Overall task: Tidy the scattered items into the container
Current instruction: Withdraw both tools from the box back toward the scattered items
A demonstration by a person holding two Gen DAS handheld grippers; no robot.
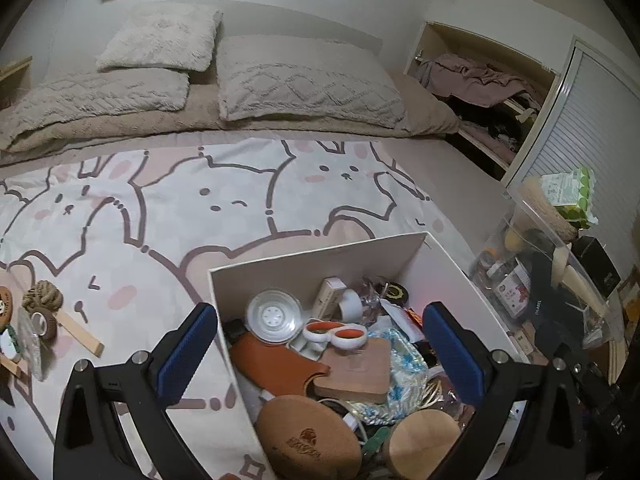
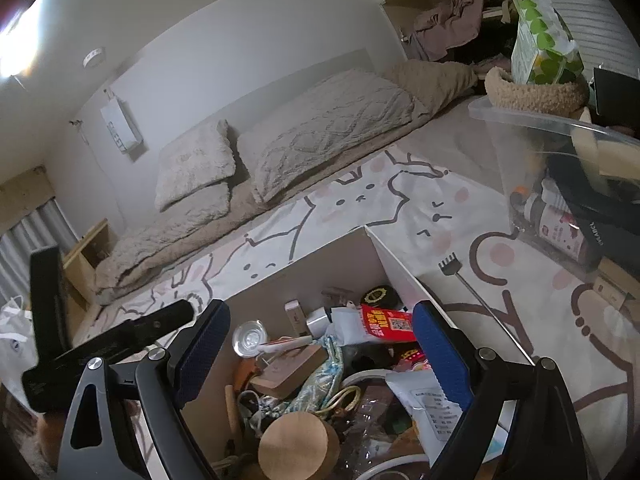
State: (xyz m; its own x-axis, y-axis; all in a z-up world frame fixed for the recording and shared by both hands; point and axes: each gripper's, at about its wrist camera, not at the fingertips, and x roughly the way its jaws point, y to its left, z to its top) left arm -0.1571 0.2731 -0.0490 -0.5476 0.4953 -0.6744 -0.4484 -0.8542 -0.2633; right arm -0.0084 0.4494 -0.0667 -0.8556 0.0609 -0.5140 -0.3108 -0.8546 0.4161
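Observation:
A white open box (image 1: 320,256) sits on the bunny-print bedspread, full of mixed items: a clear plastic lid (image 1: 273,315), a brown leather piece (image 1: 272,364), a wooden block (image 1: 356,372), a cork disc (image 1: 308,436). My left gripper (image 1: 320,354) is open and empty above the box. The box also shows in the right wrist view (image 2: 320,256). My right gripper (image 2: 320,354) is open and empty over it. Loose items lie at the left on the bed: a rope knot (image 1: 42,295), a tape roll (image 1: 43,320), a wooden stick (image 1: 80,330). A small metal back-scratcher (image 2: 464,282) lies right of the box.
A clear plastic bin (image 1: 560,272) with bottles and a dark bag stands to the right, also in the right wrist view (image 2: 560,184). A green tissue pack (image 2: 540,44) sits in a woven basket. Pillows (image 1: 304,80) lie at the bed's head. An open closet (image 1: 484,92) is beyond.

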